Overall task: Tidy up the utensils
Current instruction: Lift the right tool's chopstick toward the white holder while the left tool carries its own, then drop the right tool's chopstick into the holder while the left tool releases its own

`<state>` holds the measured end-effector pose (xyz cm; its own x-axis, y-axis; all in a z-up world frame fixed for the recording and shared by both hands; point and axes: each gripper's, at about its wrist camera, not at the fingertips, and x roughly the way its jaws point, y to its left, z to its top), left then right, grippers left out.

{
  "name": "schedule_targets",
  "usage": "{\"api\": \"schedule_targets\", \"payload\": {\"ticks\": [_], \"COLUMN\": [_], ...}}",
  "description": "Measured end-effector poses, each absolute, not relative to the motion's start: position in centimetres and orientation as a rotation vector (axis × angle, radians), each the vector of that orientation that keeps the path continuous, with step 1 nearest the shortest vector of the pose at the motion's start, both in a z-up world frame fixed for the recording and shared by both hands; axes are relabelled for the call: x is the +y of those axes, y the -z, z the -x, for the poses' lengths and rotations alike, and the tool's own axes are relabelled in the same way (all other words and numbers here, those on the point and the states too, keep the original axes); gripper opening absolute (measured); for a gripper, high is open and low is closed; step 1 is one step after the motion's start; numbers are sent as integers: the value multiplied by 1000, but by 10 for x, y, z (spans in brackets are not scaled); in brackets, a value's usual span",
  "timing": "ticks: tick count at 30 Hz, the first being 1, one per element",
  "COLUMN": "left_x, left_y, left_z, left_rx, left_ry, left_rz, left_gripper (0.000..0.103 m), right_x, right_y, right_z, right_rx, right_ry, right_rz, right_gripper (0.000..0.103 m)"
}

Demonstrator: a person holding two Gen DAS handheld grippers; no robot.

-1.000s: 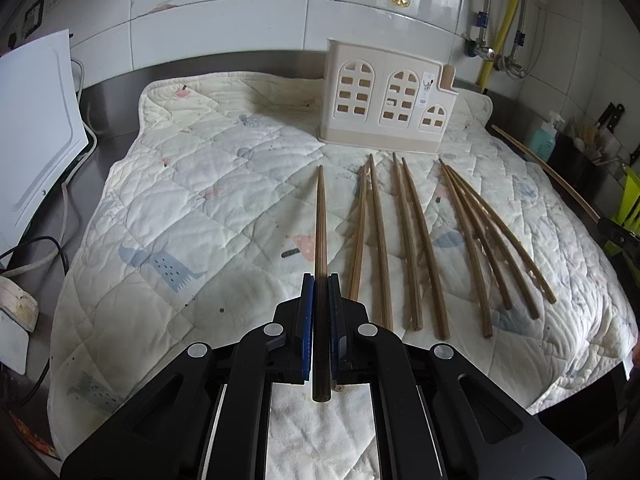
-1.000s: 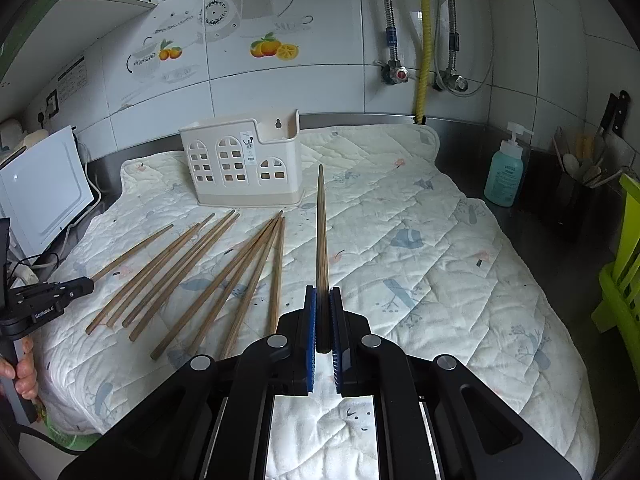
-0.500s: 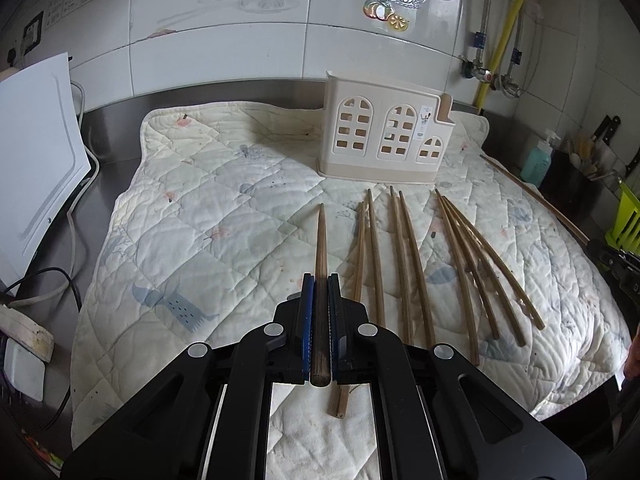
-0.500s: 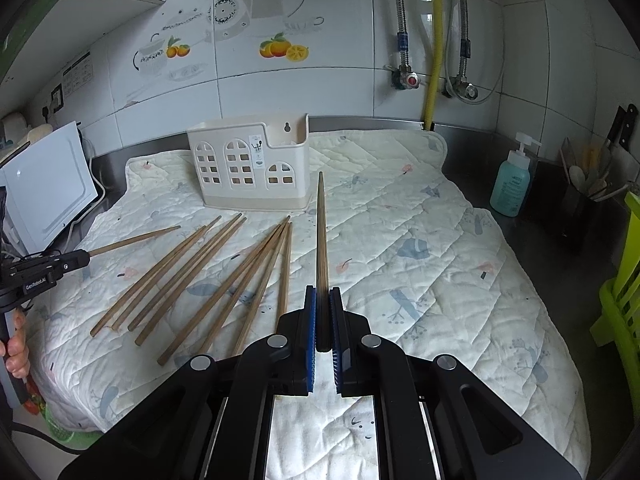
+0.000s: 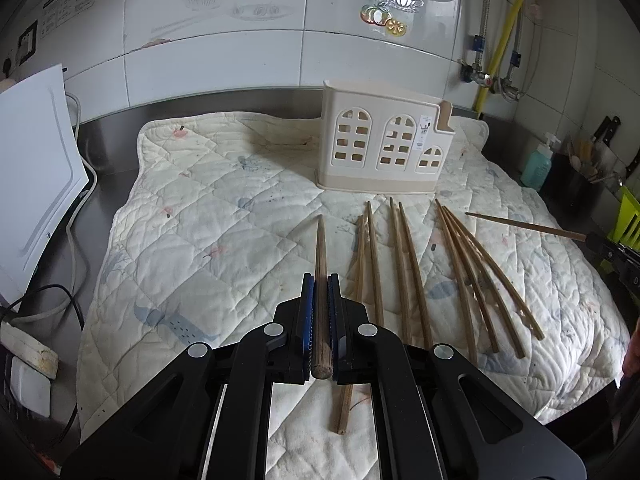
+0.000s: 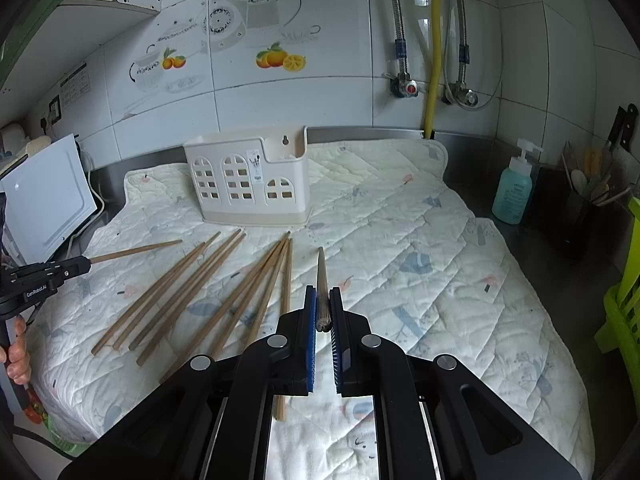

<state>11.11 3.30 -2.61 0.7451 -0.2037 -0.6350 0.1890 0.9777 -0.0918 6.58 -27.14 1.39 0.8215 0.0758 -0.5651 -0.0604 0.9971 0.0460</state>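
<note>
My left gripper (image 5: 321, 280) is shut on one brown wooden chopstick (image 5: 320, 248), which points away above the quilted mat (image 5: 192, 216). My right gripper (image 6: 322, 292) is shut on a second chopstick (image 6: 321, 272) in the same way. Several loose chopsticks (image 5: 404, 264) lie side by side on the mat, seen from the right as chopsticks (image 6: 192, 280). The cream utensil holder (image 5: 384, 152) with arched cut-outs stands upright behind them, also holder (image 6: 246, 184). Each view catches the other gripper at its edge: right gripper (image 5: 600, 242), left gripper (image 6: 80, 264).
A white board (image 5: 36, 176) and cables (image 5: 40, 308) sit at the left of the steel counter. A blue soap bottle (image 6: 514, 188), a dark utensil pot (image 6: 588, 200) and a green rack (image 6: 624, 308) stand at the right. A hand (image 6: 16, 352) grips the left handle.
The left gripper has risen with its chopstick, lifting it off the mat. Both held chopsticks look shorter now, swung more in line with the fingers. The loose chopsticks have not moved.
</note>
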Motion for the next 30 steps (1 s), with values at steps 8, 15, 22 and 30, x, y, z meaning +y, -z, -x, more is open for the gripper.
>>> {"api": "schedule_targets", "payload": {"ticks": [8, 15, 22, 30], "left_x": [32, 24, 18, 3], "left_y": [-7, -42, -78, -140], "left_z": [-127, -139, -149, -158], "left_rx": [639, 567, 503, 355], "left_ry": [216, 232, 254, 283], "left_rz": [7, -15, -18, -36], "left_gripper": [5, 5, 5, 5], "right_x": [-261, -259, -262, -256], "right_y": [-53, -84, -114, -151], "right_z": [-92, -108, -119, -132], "right_rx": [530, 485, 455, 455], "right_ry": [-153, -211, -251, -278], "right_rz": [6, 3, -1, 79], "right_gripper": [7, 7, 7, 7]}}
